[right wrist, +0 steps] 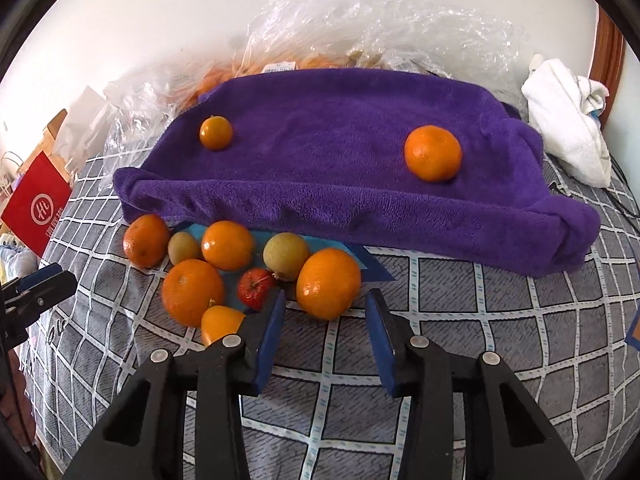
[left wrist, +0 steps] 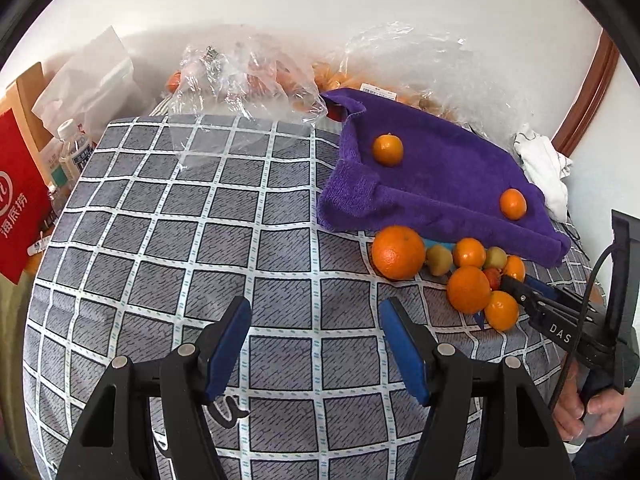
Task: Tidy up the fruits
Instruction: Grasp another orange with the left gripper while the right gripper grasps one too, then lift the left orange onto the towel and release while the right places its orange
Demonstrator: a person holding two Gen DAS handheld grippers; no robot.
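Note:
A purple towel [right wrist: 340, 152] lies on the checked cloth with two oranges on it: a small one [right wrist: 216, 132] at its left and a larger one [right wrist: 433, 153] at its right. They also show in the left wrist view [left wrist: 387, 149] [left wrist: 513, 204]. A pile of oranges, two greenish fruits [right wrist: 285, 256] and a small red fruit [right wrist: 256, 287] lies in front of the towel. My right gripper [right wrist: 325, 312] is open, its jaws just in front of an orange [right wrist: 328, 283]. My left gripper [left wrist: 315, 312] is open and empty over bare cloth, left of the pile [left wrist: 468, 276].
Crumpled clear plastic bags [left wrist: 248, 76] with more fruit lie behind the towel. A white cloth [right wrist: 568, 120] sits at the right. A red bag [left wrist: 16, 200], a water bottle [left wrist: 74, 148] and a white paper bag stand at the left edge. The wall is behind.

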